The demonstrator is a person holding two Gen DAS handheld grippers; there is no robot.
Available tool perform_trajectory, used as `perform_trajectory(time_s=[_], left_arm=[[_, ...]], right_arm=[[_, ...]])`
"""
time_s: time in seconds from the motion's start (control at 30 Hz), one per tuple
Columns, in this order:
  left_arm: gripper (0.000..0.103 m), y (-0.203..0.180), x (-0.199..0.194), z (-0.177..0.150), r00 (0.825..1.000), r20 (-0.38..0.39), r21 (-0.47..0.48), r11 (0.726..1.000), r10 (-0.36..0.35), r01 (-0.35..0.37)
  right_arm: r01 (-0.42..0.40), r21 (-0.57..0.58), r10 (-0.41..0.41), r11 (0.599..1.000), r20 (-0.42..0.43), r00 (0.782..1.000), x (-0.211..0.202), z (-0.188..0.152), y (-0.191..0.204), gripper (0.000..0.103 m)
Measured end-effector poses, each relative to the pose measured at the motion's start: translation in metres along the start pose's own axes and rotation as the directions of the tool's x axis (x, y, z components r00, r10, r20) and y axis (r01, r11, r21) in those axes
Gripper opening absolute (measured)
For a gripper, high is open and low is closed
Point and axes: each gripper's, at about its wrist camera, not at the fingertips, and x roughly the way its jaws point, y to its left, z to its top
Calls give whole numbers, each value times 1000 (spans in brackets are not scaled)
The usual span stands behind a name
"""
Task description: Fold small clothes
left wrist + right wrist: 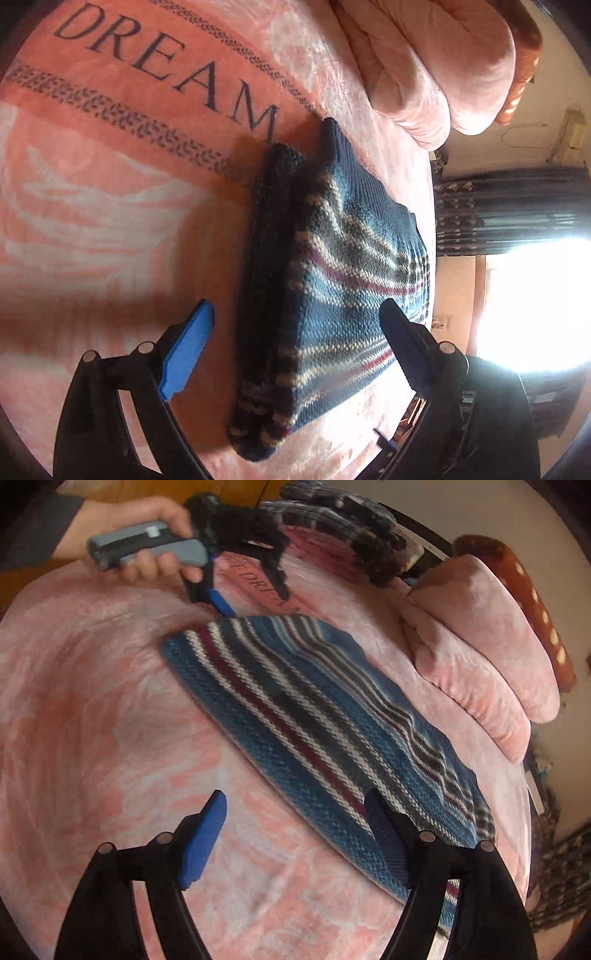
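The left gripper (297, 325) stood wide open over the pink blanket (110, 221), holding nothing. Its left blue pad (186, 350) hung above bare blanket just beside the garment, and the darker right finger (402, 339) sat over the striped knit. Between them lay the folded striped sweater (332, 280), blue with cream and maroon bands, its thick dark fold edge running up the middle of the view toward the printed word DREAM (170, 62). A rolled pink quilt (436, 62) lay beyond the sweater's far end.

From the right wrist, the right gripper (295, 812) was likewise spread wide and empty. Its left pad (203, 842) hovered over the blanket (92, 738), apart from the cloth, while the right finger (388, 838) overlapped the sweater's (314, 709) near corner; whether it touched the knit I could not tell. The sweater stretched diagonally away from that finger toward the upper left, where a hand (147, 535) gripped the grey handle of the left gripper (236, 590) close to the sweater's far corner. A second striped knit (332, 528) lay blurred behind it, near the quilt (480, 646).
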Motion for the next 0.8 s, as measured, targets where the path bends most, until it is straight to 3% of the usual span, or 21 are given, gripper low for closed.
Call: perform_trajectory(time_s=[0.23,0.47,0.73,0.8], left_arm=[[90,1,34,43,992,-42,13,992,-123,124],[89,-10,56,65,978,-85,50,980,-190,194],[50,-3,65,75,976,-103,36,979,-194,198],[48,-3,68,77,974,-105,36,979,-198,203]], right_arm=[[110,-257,-98,960,62,993,43,25,79,76],[192,-275,-166,942,117,979,67,50,96,76],[255,-257,-213,932,178,961,90,84,107,66],[259,-230,-219,938,185,958,93,90,107,65]])
